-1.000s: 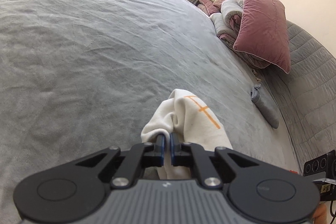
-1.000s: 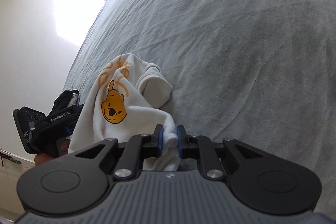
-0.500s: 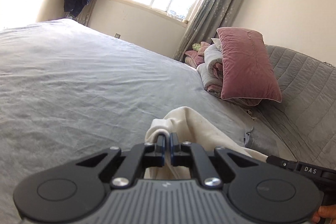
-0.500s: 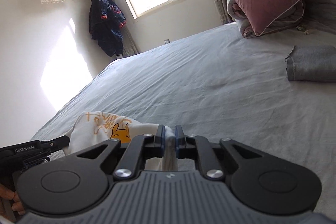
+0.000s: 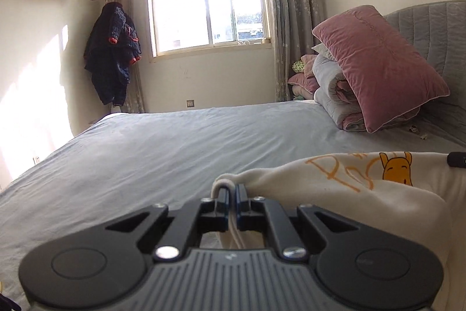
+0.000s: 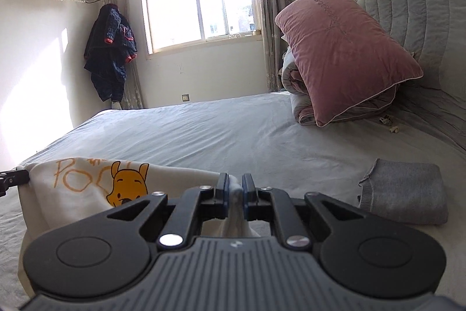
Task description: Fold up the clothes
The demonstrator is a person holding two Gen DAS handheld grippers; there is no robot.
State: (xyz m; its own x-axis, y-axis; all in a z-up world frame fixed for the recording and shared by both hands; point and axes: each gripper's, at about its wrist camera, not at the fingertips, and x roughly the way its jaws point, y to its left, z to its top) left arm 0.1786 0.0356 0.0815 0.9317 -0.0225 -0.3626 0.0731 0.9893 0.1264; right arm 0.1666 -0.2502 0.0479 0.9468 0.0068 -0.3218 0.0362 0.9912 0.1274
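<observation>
Over the grey bed, we had the left gripper and right gripper each clamped on the cream Pooh shirt, stretching it wide between them, probably to flatten it for folding.

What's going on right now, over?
Both grippers, left and right, shut on shirt. Shirt held up above bed. Folded grey cloth lies right.
</observation>
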